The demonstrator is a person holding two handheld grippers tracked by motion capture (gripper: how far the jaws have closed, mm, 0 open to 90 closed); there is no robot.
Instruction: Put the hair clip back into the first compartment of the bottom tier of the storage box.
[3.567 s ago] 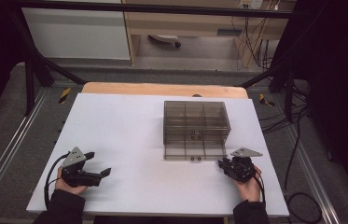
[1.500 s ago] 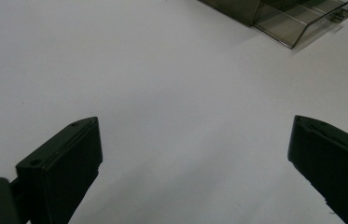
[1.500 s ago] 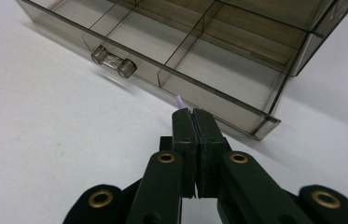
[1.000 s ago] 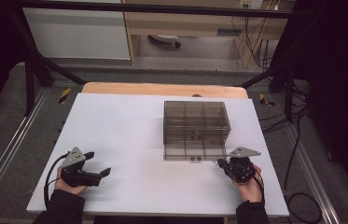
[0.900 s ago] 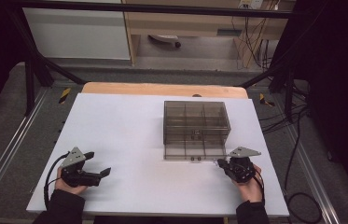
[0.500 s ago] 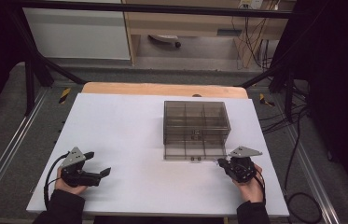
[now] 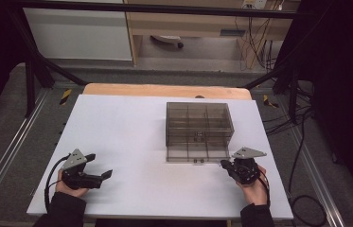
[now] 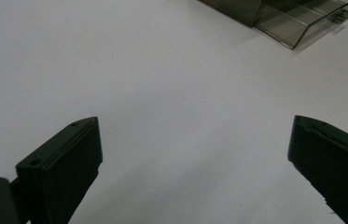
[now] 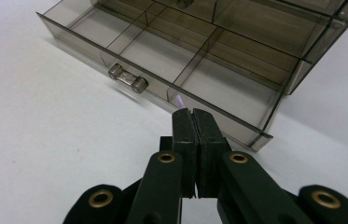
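The white worktop (image 7: 131, 127) carries a smoked plastic drawer cabinet (image 7: 198, 124) toward its right half, bottom drawer (image 9: 162, 56) pulled out toward the near edge, its small handle (image 9: 128, 78) facing me. My right claw (image 9: 192, 112) rests at the near right, jaws pressed together on nothing, tips just short of the drawer's front wall; my left claw (image 7: 99, 166) sits near the near-left corner, jaws wide apart and empty. Risk noted: pushing off-centre at that corner could skew the drawer or slide the light cabinet.

No text, label or number can be read anywhere.
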